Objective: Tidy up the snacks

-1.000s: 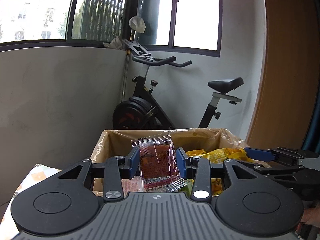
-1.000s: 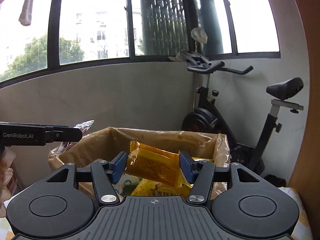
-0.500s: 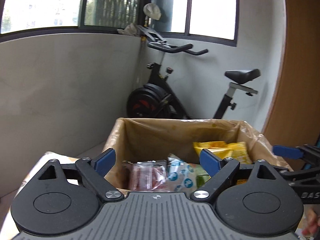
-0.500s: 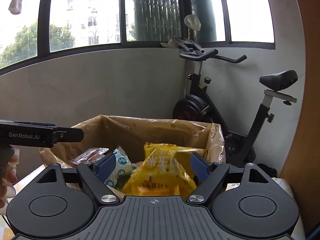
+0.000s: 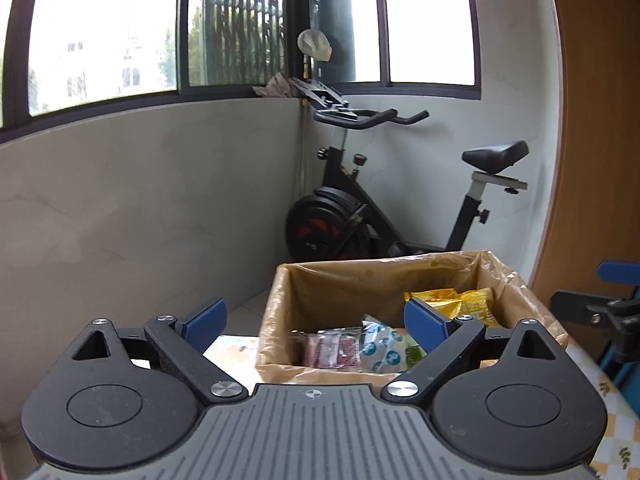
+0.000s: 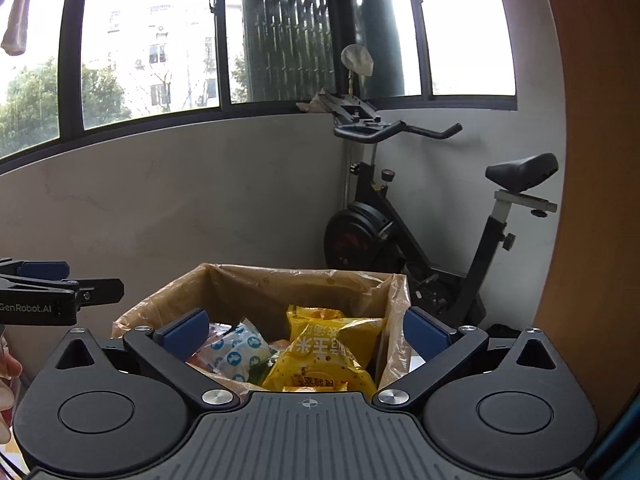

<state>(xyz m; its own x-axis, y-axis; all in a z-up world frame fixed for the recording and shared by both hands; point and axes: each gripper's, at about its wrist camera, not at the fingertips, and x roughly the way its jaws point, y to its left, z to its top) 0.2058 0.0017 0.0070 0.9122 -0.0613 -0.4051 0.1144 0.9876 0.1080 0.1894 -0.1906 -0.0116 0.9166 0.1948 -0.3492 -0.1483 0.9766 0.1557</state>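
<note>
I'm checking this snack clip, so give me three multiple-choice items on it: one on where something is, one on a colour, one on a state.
1. Where does the red snack packet lie?
A. inside the lined box
B. on the bike seat
C. on the window sill

2. What colour is the big packet nearest the right gripper?
A. purple
B. yellow
C. black

3. How do the left gripper jaws stand?
A. shut on a packet
B. shut on nothing
C. open, holding nothing

Answers:
1 A, it rests among the other packets in the box.
2 B, its wrapper is yellow.
3 C, the blue pads stand wide apart with nothing gripped.
</note>
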